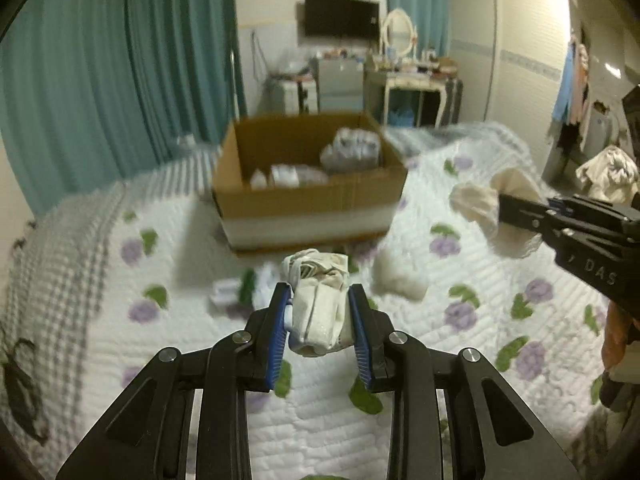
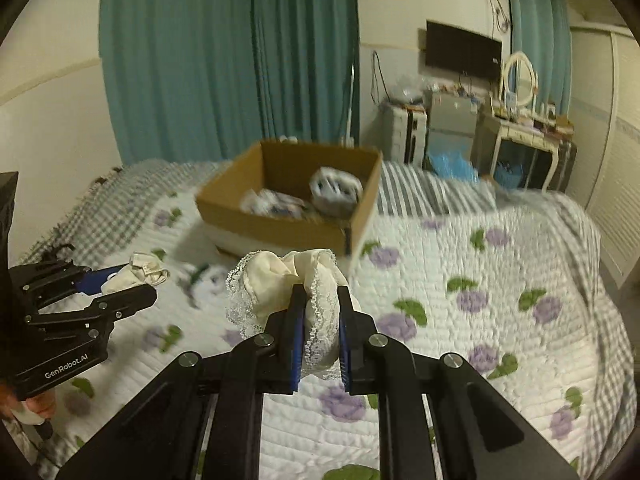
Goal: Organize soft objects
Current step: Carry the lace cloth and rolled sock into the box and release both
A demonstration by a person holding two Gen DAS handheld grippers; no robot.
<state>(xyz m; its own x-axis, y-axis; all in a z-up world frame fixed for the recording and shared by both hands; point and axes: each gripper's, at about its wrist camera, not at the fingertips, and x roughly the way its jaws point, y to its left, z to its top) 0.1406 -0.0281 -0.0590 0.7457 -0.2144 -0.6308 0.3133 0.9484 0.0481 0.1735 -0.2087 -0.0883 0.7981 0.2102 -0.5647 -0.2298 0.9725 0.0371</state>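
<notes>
My left gripper [image 1: 320, 292] is shut on a rolled white cloth bundle [image 1: 318, 300], held above the flowered quilt; it also shows in the right wrist view [image 2: 132, 280]. My right gripper [image 2: 320, 292] is shut on a cream cloth with lace trim [image 2: 280, 280], held above the quilt; in the left wrist view it shows at the right [image 1: 500, 208] with the cream cloth [image 1: 480, 200]. An open cardboard box [image 1: 308, 200] stands on the bed ahead, with several folded white items [image 1: 352, 152] inside. The box also shows in the right wrist view [image 2: 280, 224].
A small white and green cloth [image 1: 244, 292] and a fluffy white piece [image 1: 400, 280] lie on the quilt [image 1: 480, 320] in front of the box. Teal curtains [image 1: 120, 60], a dressing table [image 1: 408, 80] and a wardrobe [image 1: 512, 40] stand beyond the bed.
</notes>
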